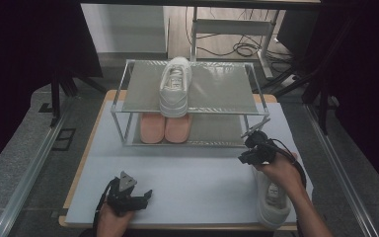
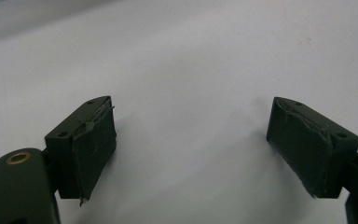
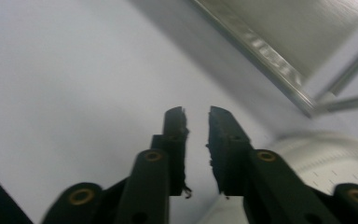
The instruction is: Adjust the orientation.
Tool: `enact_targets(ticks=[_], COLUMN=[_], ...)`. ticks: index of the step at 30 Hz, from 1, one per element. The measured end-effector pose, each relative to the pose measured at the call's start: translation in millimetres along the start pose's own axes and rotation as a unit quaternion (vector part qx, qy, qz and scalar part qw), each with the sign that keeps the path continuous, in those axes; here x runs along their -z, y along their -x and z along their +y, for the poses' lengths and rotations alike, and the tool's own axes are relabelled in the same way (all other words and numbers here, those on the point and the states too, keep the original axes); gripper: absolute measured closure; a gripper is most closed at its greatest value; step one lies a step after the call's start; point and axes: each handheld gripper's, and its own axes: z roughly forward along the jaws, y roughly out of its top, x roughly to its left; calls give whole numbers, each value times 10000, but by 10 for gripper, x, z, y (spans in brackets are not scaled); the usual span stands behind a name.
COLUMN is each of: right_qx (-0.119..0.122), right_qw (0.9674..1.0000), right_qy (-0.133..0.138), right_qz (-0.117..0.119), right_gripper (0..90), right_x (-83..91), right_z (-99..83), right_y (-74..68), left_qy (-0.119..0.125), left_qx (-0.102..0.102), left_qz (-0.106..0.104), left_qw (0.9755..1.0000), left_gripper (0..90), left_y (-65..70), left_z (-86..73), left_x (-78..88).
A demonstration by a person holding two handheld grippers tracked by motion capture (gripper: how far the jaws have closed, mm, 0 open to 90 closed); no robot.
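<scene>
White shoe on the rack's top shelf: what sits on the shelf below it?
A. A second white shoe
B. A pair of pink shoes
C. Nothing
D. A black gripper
B: in the high view a pair of pink shoes sits side by side on the lower shelf of the rack, directly under the white shoe.

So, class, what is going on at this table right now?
A person is working with shoes at a two-shelf rack. One white shoe sits on top and a pink pair below. The right gripper, jaws nearly closed on nothing, is above the second white shoe. The left gripper rests open.
</scene>
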Motion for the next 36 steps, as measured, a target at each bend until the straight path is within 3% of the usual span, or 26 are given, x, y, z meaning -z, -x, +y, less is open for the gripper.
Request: enact_targets(ticks=[4,10,18,27,36], right_qx=[-249,-710,-1015,-1417,-1650], right_qw=[9996,9970,9937,9874,9824], right_qy=[24,-14,-37,-150,-362], right_qz=[-157,-320,-476,-693,-794], right_gripper=[900,900,900,900,900], right_x=[20,37,74,48,-14], right_z=[-91,-277,-447,-667,-874], right_y=[137,386,601,864,998], left_qy=[1,3,3,2,3], left_qx=[3,7,7,7,6], left_qz=[-1,-2,-1,-1,-2], left_qw=[10000,10000,10000,10000,10000], left_gripper=[156,156,156,155,156], left_y=[0,1,1,0,0], left_z=[0,0,0,0,0], left_x=[0,0,0,0,0])
